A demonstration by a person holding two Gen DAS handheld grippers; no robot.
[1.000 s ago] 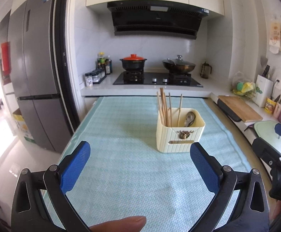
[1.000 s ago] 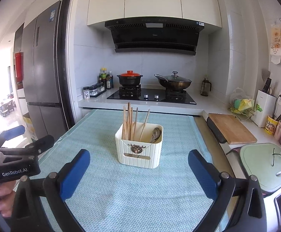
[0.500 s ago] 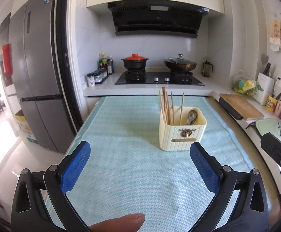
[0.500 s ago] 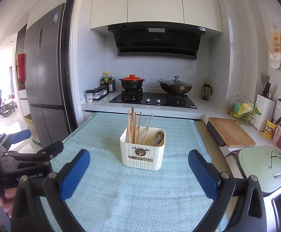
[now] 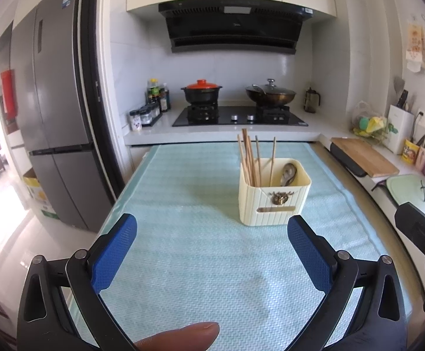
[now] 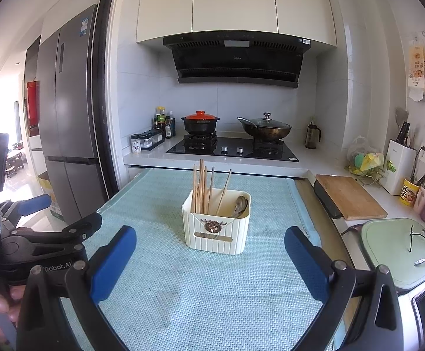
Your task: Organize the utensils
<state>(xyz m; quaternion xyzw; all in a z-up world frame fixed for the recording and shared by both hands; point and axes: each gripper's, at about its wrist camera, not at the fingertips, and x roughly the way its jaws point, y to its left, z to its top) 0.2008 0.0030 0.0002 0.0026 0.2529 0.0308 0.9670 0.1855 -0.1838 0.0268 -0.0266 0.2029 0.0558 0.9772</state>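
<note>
A cream ribbed utensil holder (image 5: 274, 197) stands on the light blue mat (image 5: 198, 248); it also shows in the right wrist view (image 6: 217, 228). Several wooden chopsticks (image 5: 249, 161) stand in its left part and a metal spoon (image 5: 288, 174) leans in its right part. My left gripper (image 5: 212, 251) is open and empty, held above the mat short of the holder. My right gripper (image 6: 211, 257) is open and empty, also short of the holder. The left gripper shows at the left edge of the right wrist view (image 6: 46, 234).
A stove with a red-lidded pot (image 5: 202, 92) and a wok (image 5: 269, 95) is behind the mat. A wooden cutting board (image 6: 348, 197), a green board (image 6: 399, 251) and a knife block (image 6: 398, 165) line the right counter. A fridge (image 5: 51, 117) stands left.
Both grippers have lifted and drawn back a little, so the holder sits lower and slightly farther in both views. The jaws stay open.
</note>
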